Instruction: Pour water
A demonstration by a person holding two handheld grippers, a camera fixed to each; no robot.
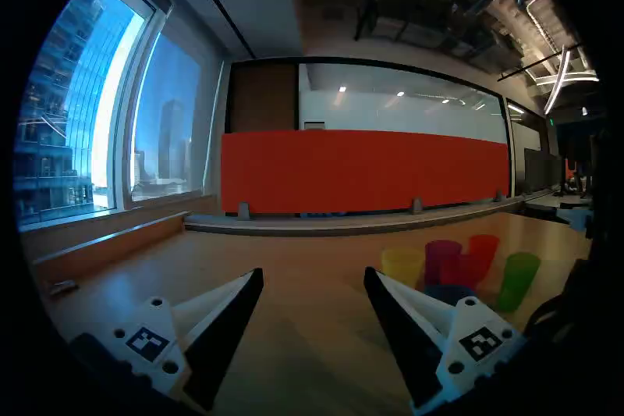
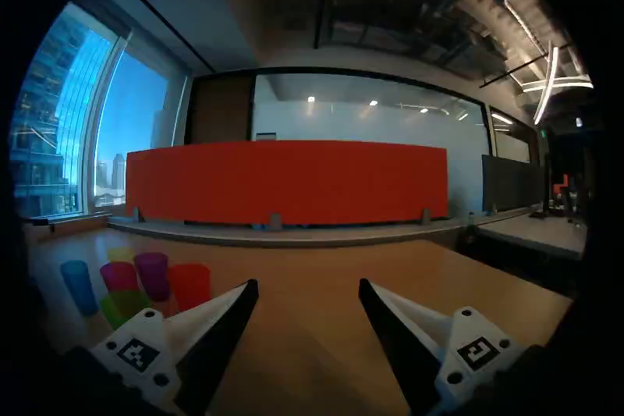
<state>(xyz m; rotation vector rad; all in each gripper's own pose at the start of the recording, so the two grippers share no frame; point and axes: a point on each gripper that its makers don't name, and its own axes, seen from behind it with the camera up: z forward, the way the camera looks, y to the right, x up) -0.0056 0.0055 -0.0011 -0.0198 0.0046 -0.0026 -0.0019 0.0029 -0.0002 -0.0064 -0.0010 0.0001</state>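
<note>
Several coloured plastic cups stand clustered on a wooden table. In the left gripper view the yellow cup (image 1: 402, 266), magenta cup (image 1: 443, 261), red cup (image 1: 483, 255) and green cup (image 1: 519, 280) sit ahead to the right of my open left gripper (image 1: 313, 277). A blue cup (image 1: 450, 293) is partly hidden behind its right finger. In the right gripper view a blue cup (image 2: 79, 285), purple cup (image 2: 152, 274), red cup (image 2: 189, 285) and green cup (image 2: 123, 306) lie ahead to the left of my open right gripper (image 2: 306, 286). Nothing sits between either pair of fingers.
The wooden table (image 2: 312, 275) stretches to an orange divider panel (image 2: 287, 182) at its far edge. Tall windows (image 1: 93, 127) line the left side. More desks with dark monitors (image 2: 511, 182) stand to the right.
</note>
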